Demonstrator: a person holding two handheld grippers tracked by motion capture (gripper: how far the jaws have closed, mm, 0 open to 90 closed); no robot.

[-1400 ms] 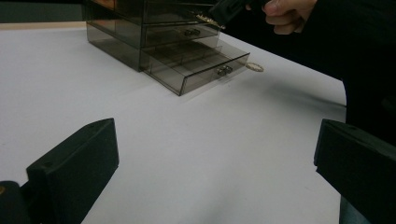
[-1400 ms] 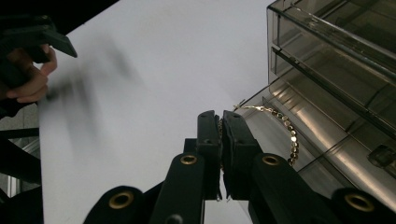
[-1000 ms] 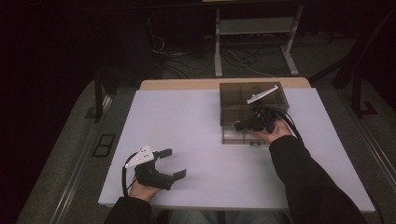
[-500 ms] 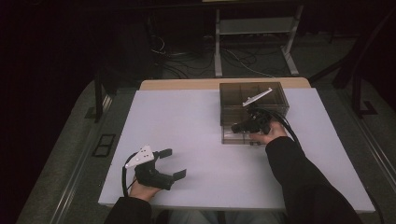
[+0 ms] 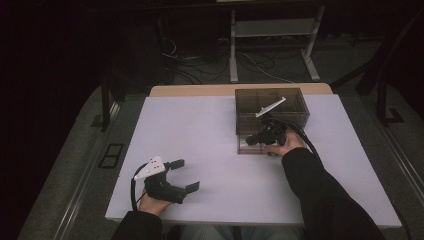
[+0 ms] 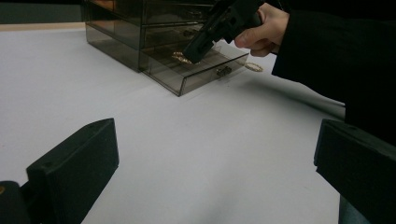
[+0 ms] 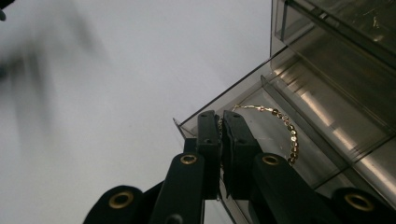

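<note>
High view: white surface point(image 5: 215, 150) w/ a smoky clear drawer box point(image 5: 270, 107) at approx. 1 o'clock from centre. Its bottom drawer point(image 5: 250, 146) is pulled out toward the person. Right hand-held gripper point(image 5: 256, 140) sits over that drawer, tips angled down into it, grey plate on top; right hand behind it at the drawer's front edge, dark sleeve running to 5 o'clock. Left hand-held gripper point(image 5: 186, 175) rests low on the surface at approx. 7 o'clock, well apart from the box, jaws spread wide, nothing between them.

Left gripper view: own two black jaws stand far apart at the bottom corners, released, bare surface between. Box point(image 6: 140, 28) lies at 12 o'clock, drawer point(image 6: 196, 70) open. Right hand-held gripper point(image 6: 194, 56) dips into the drawer from 1 o'clock, tips at a gold chain point(image 6: 180, 57) lying in it. A second gold ring-like piece point(image 6: 253, 67) lies on the surface just beside the drawer's right corner; too small to tell what it is.

Right gripper view: jaws of the right hand-held gripper point(image 7: 221, 122) clenched together, pinching one end of the gold chain point(image 7: 285, 126). Chain arcs from the tips toward 3 o'clock, rest of it lying on the drawer point(image 7: 322, 140) floor, in the front compartment by the near wall. Surface point(image 7: 116, 70) fills the 9–12 o'clock side, blurred.
</note>
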